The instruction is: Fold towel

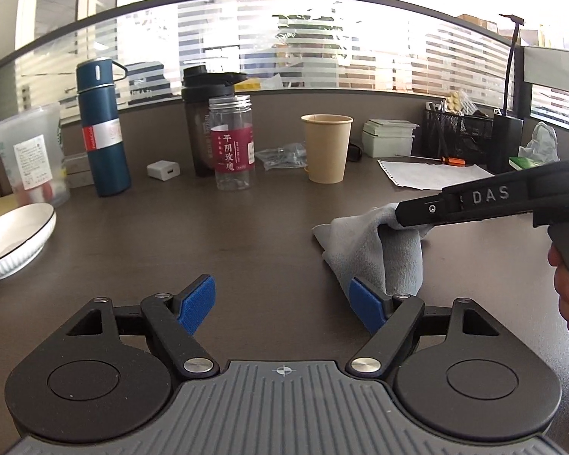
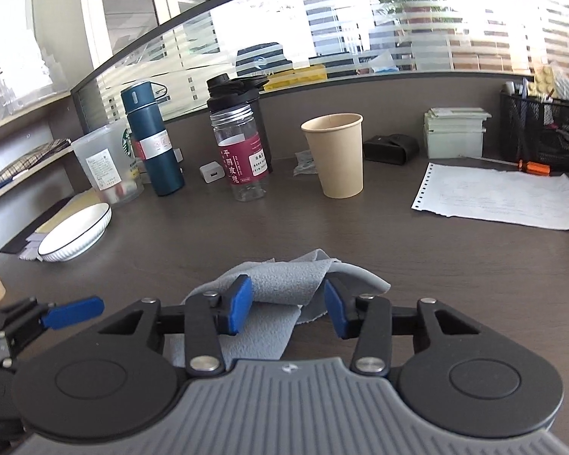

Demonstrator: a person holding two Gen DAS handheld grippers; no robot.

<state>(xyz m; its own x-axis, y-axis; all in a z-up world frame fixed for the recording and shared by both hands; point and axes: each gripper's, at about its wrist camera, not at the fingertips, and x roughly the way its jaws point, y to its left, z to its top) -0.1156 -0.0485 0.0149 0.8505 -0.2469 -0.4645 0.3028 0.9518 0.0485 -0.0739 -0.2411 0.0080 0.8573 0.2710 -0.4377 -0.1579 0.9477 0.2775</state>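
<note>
A crumpled light grey towel lies on the dark wood desk. My left gripper is open and empty, low over the desk, with its right blue pad close to the towel's near edge. The right gripper's black body reaches in from the right over the towel. In the right wrist view the towel is bunched between the fingers of my right gripper, whose jaws stand open on either side of a raised fold. A blue pad of the left gripper shows at lower left.
Along the back stand a Starbucks cup, a blue thermos, a black shaker and clear jar, a white charger, a paper cup, boxes and a mesh organiser. A white plate is left; paper and screwdriver are right.
</note>
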